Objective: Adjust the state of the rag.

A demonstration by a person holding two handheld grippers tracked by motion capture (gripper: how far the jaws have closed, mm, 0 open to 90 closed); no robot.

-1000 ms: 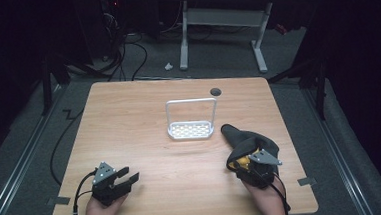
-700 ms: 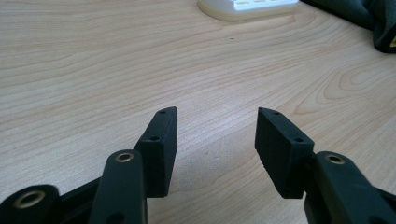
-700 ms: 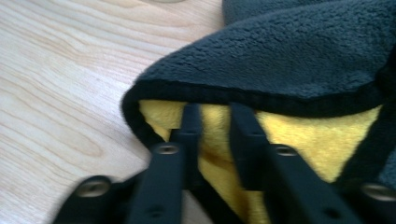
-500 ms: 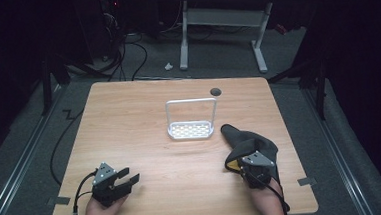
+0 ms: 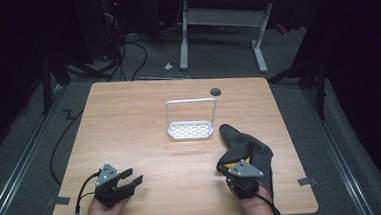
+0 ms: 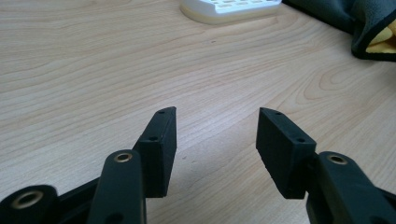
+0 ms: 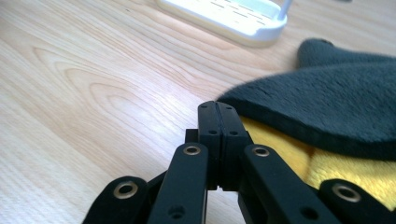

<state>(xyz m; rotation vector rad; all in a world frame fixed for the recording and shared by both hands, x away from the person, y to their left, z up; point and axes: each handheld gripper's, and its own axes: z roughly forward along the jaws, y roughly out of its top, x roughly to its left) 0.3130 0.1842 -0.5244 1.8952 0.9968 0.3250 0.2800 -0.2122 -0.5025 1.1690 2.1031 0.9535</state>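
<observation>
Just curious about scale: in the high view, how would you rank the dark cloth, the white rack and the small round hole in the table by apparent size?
1. Dark cloth, though the right gripper covers part of it.
2. White rack, fairly close to the cloth.
3. Round hole, clearly smallest.

The table (image 5: 145,140) was pale wood-grain with a smooth, faintly sheeny finish. At its three o'clock side lay a dark grey cloth (image 7: 345,93), matt and fleecy, with a yellow lining. The white rack (image 5: 191,130) looked like smooth plastic, and the jaw pads (image 6: 161,144) were matt black.
</observation>
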